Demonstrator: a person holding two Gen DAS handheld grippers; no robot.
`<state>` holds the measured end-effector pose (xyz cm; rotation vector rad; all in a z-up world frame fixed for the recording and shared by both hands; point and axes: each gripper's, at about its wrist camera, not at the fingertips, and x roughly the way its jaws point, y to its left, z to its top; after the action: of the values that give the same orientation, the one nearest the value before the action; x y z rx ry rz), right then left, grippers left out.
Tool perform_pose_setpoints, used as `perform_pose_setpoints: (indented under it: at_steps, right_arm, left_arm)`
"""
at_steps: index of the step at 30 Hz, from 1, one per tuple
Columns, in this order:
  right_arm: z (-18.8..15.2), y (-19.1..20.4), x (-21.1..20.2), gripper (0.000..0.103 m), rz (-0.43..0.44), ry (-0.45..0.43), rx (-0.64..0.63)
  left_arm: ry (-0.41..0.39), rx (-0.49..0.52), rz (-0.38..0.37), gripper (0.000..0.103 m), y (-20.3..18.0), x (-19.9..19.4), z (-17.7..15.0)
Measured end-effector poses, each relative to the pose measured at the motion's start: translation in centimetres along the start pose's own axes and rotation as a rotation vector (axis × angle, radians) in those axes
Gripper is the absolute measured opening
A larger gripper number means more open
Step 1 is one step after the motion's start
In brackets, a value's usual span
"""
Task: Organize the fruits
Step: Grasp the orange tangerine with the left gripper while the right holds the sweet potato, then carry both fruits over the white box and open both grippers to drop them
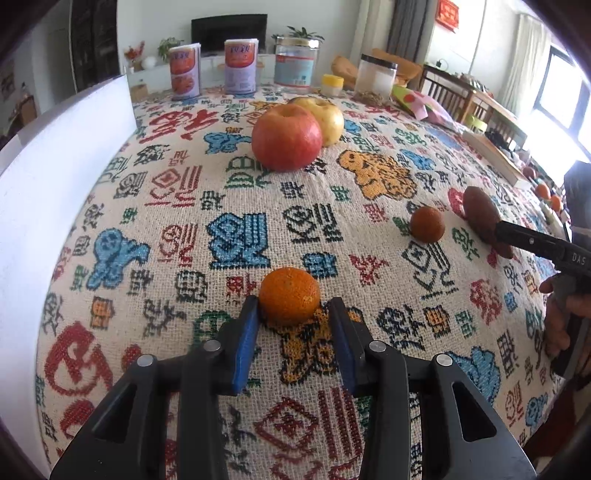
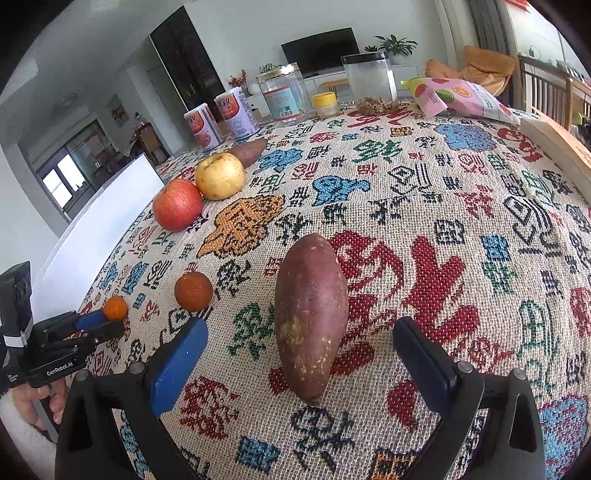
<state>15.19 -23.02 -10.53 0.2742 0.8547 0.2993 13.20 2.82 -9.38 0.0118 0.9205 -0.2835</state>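
A table covered with a woven cloth (image 2: 424,192) patterned in red, blue, green and orange fills the near part of both views. Beyond its far edge a dark television (image 2: 320,50) stands against a pale wall (image 2: 258,26), with potted plants (image 2: 395,43) beside it on a low white cabinet. To the far right are wooden chairs (image 1: 448,90), grey curtains (image 1: 406,26) and a bright window (image 1: 561,92) pouring in daylight. At the far left of the right wrist view, a dark doorway (image 2: 184,62) and another window (image 2: 62,181) show.
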Motion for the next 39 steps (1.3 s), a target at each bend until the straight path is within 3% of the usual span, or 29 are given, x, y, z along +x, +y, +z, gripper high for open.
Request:
perform_pose_setpoints:
  at_steps: [4, 9, 15, 16, 17, 20, 24, 28, 33, 37, 39]
  right_arm:
    - [0.3, -0.3, -0.4, 0.1, 0.021, 0.007, 0.046]
    - [2.0, 1.3, 0.0, 0.097, -0.062, 0.042, -0.006]
    - [2.0, 2.2, 1.9, 0.063, -0.153, 0.161, -0.035]
    - [1.8, 2.2, 1.7, 0.051, -0.178, 0.147, -0.042]
    - [1.7, 2.2, 1.6, 0.043, -0.197, 0.146, -0.044]
    - [1.4, 1.2, 1.0, 0.04, -0.162, 0.135, 0.011]
    - [1.0, 0.1, -1.2, 0.04, -0.068, 0.094, 0.113]
    - [2.0, 3.8, -3.5, 0.04, 0.064, 0.063, 0.085]
    - [4.3, 15.4, -3.2, 0.04, 0.333, 0.092, -0.027]
    - [5.9, 27.3, -0.5, 0.04, 0.547, 0.162, -0.131]
    - [6.4, 32.7, 1.3, 0.04, 0.604, 0.186, -0.176]
  left_arm:
    - [-0.002, 0.0, 0.002, 0.045, 0.1, 0.2, 0.3]
    - [-0.01, 0.009, 0.025, 0.046, 0.4, 0.2, 0.2]
    - [-0.019, -0.028, 0.011, 0.044, 1.0, 0.1, 0.3]
    - [-0.025, -0.022, 0.005, 0.03, 0.8, 0.2, 0.3]
    - [-0.033, -0.019, -0.001, 0.03, 0.6, 0.2, 0.3]
    - [-0.056, -0.053, -0.016, 0.029, 0.6, -0.5, 0.2]
    - [-0.083, -0.155, -0.059, 0.028, 1.8, -4.1, 0.6]
    - [-0.129, -0.268, -0.086, 0.028, 5.0, -10.9, 1.5]
    - [-0.19, -0.417, 0.042, 0.028, 12.4, -18.0, 1.4]
    - [-0.173, -0.565, 0.174, 0.028, 19.5, -18.7, -0.2]
    - [-0.142, -0.627, 0.218, 0.028, 22.3, -17.8, -1.3]
